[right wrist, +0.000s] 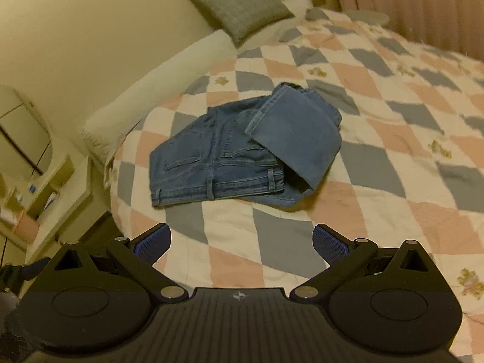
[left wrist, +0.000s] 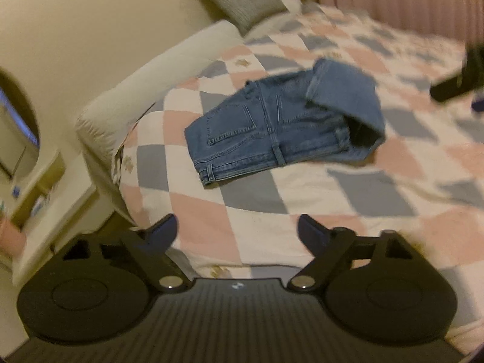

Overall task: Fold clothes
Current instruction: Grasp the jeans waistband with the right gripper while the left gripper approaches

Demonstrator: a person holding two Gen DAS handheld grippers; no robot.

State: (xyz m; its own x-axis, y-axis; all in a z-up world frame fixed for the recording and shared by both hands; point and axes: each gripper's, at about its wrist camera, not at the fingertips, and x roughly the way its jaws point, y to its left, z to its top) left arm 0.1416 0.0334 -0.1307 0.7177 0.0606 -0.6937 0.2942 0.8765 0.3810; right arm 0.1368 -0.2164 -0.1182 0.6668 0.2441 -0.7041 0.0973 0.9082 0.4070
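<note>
A pair of blue jeans (left wrist: 272,121) lies folded on the checkered quilt (left wrist: 272,205), seat and back pockets up, with the legs doubled over the right side. The jeans (right wrist: 242,151) also show in the right wrist view, waistband toward me. My left gripper (left wrist: 237,230) is open and empty, held above the quilt well short of the jeans. My right gripper (right wrist: 242,242) is open and empty, also short of the jeans. A dark part of the right gripper (left wrist: 453,81) shows at the right edge of the left wrist view.
A grey cushion (right wrist: 242,6) leans on the cream wall at the bed's head, beside a long white bolster (right wrist: 157,84). A pink curtain (right wrist: 408,6) hangs behind the bed. A cream bedside unit (right wrist: 45,187) with small items stands at the left.
</note>
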